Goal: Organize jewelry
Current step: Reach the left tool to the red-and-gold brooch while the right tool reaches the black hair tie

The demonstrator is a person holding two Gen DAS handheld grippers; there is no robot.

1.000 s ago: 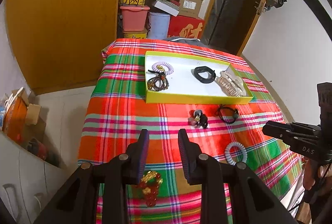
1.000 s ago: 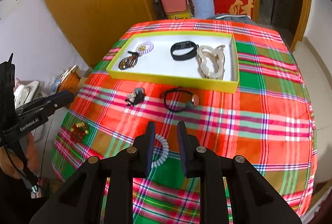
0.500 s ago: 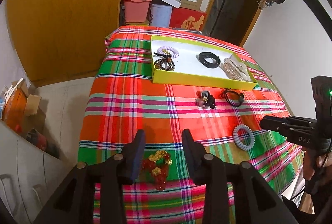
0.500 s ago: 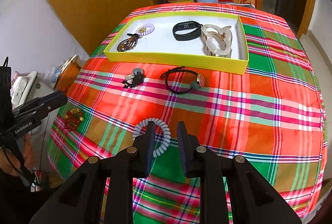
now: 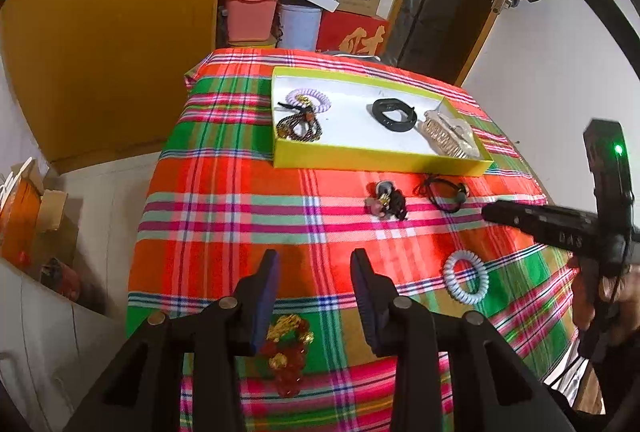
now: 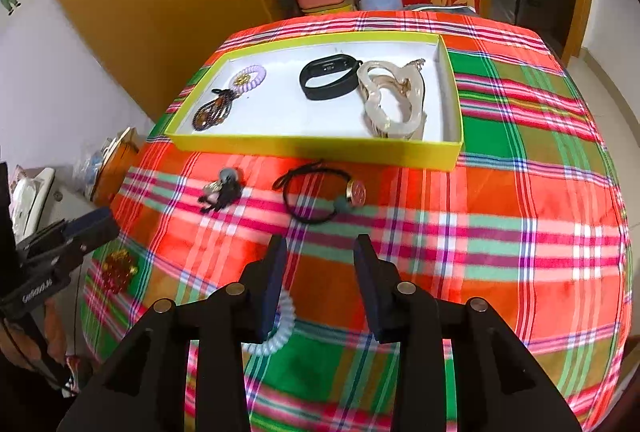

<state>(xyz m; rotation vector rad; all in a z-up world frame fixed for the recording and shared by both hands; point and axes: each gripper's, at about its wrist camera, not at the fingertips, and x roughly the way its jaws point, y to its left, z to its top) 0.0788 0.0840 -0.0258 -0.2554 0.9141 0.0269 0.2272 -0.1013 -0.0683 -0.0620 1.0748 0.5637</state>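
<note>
Plaid cloth [image 6: 500, 232] in red, green and pink covers the counter, with a wooden wardrobe and stacked boxes behind it.

Nearest the viewer, the left gripper [image 5: 314, 272] is released, jaws apart and empty, poised over the red bead bracelet [image 5: 289, 346], which lies on the cloth low between its fingers, closer to the left one. The right gripper [image 6: 320, 260] has its jaws opening and holds nothing; the white coil [image 6: 276, 332] lies on the cloth under its left finger, off-centre and partly hidden.

Farther out, a dark charm cluster [image 6: 224, 187] and a black cord [image 6: 320, 195] with a round charm sit just this side of the yellow tray [image 6: 320, 147]. Inside the tray are a beaded piece with a lilac coil at the left, a black band [image 6: 328, 77] in the middle and a pale hair claw [image 6: 394, 99] at the right.

Risks, as I judge them: the right gripper is not centred on the white coil, so closing from here could pinch only its edge, or push it aside across the cloth. The springy coil could also pop out of a shallow grip. The left gripper could snag cloth along with the beads and drag the plaid, shifting the loose pieces and the tray. The two grippers work near each other at the near edge and could collide, or knock the bracelet off the counter.
</note>
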